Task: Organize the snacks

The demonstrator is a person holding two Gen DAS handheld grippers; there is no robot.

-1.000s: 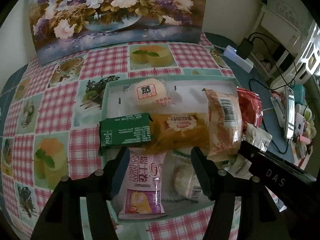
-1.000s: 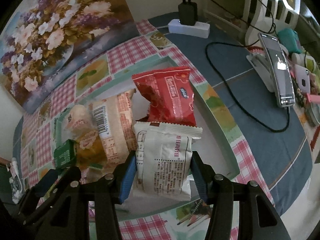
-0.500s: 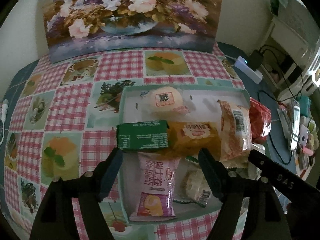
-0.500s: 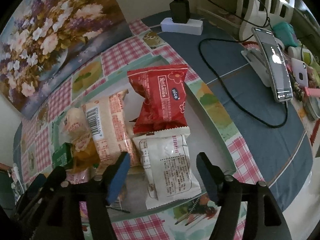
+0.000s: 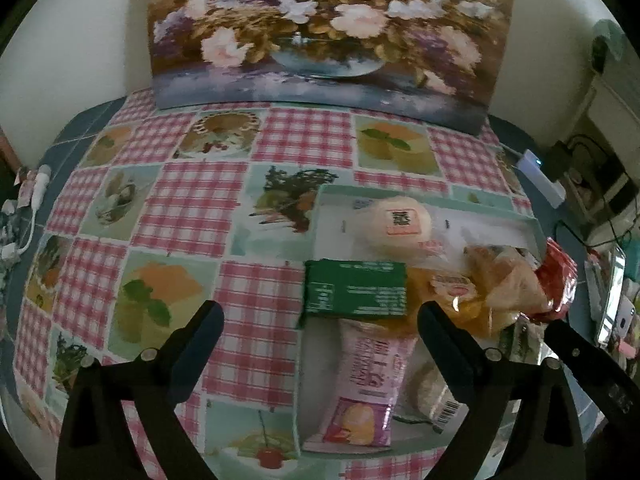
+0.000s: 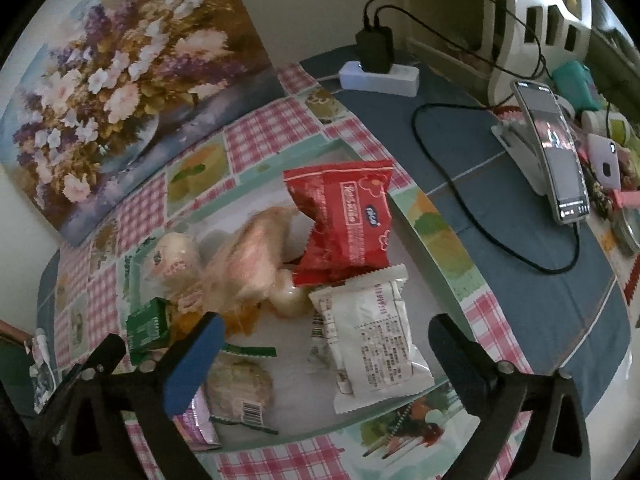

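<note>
A pale green tray (image 5: 496, 211) (image 6: 436, 240) on the checked tablecloth holds several snack packets. In the left wrist view a green packet (image 5: 356, 294), a pink packet (image 5: 370, 380) and a round bun (image 5: 400, 222) lie in it. My left gripper (image 5: 318, 318) hangs above the tray's left edge, its jaws opening wide, touching nothing. In the right wrist view a white packet (image 6: 372, 340) lies flat on the tray below a red packet (image 6: 344, 222). My right gripper (image 6: 324, 328) is opening around the white packet, its pads clear of it.
A flower painting (image 5: 320, 36) leans on the wall behind the table. To the right lie a white power strip (image 6: 380, 76) with a black charger, a looping cable (image 6: 480, 224), and a phone on a stand (image 6: 554, 152). Small items crowd the far right edge.
Both grippers opened wide. The right one let go of the white packet, which now lies flat on the tray. The left one drew away to the left, leaving the pink packet in the tray.
</note>
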